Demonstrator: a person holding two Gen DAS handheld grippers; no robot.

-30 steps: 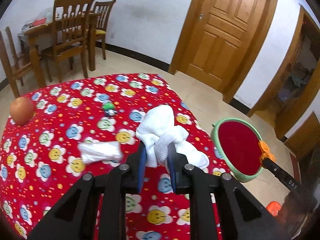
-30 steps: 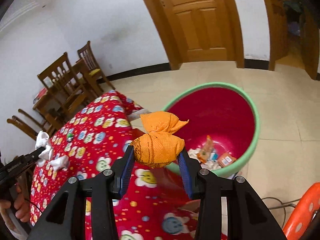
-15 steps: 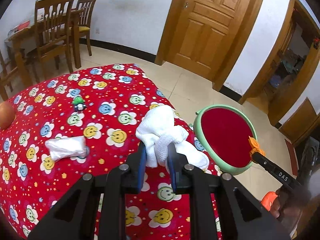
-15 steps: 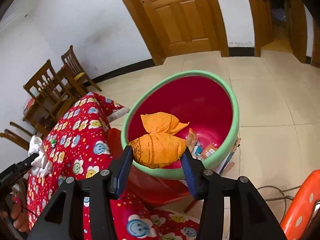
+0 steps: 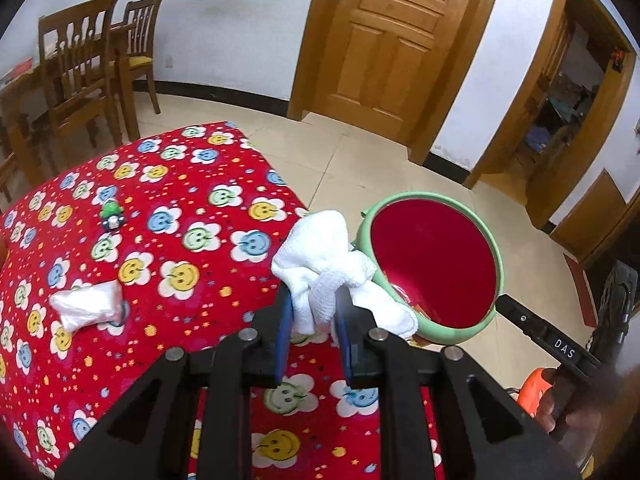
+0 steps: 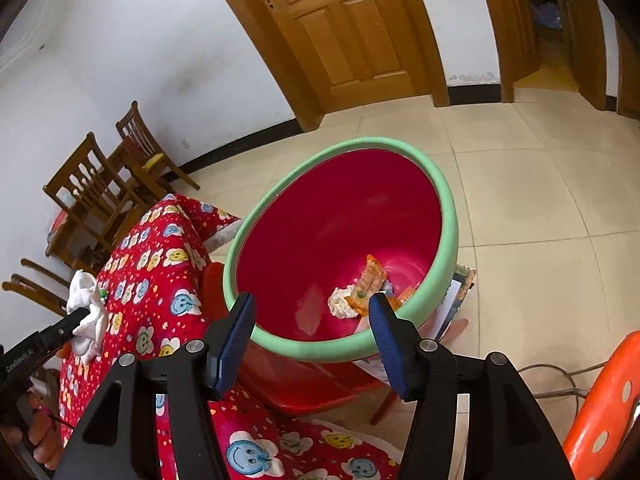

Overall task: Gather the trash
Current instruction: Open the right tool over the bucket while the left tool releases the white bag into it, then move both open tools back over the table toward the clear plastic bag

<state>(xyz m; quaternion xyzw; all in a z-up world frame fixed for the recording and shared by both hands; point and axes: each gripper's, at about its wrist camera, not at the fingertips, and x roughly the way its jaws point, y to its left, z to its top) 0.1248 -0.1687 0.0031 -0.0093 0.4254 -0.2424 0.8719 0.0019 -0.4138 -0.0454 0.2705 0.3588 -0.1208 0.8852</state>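
Note:
My left gripper (image 5: 314,308) is shut on a crumpled white cloth (image 5: 324,264), held over the right edge of the red flowered table (image 5: 200,240), just left of the bin. The bin, red inside with a green rim (image 5: 498,268), stands beside the table. In the right wrist view my right gripper (image 6: 312,312) hangs over the bin's near rim (image 6: 320,350); its jaws are opening with nothing between them. Wrappers and a white wad (image 6: 360,292) lie at the bin's bottom. The same view shows the white cloth (image 6: 86,300) at far left.
A white plastic wad (image 5: 86,306) and a small green toy (image 5: 112,212) lie on the tablecloth. A red seat (image 6: 304,384) sits under the bin, an orange stool (image 6: 600,400) at lower right. Wooden chairs (image 5: 80,80) and a door (image 5: 392,40) stand behind.
The right jaws have spread and the orange wad they held is gone from between them. Both grippers have come closer to the bin; the left still holds the white cloth.

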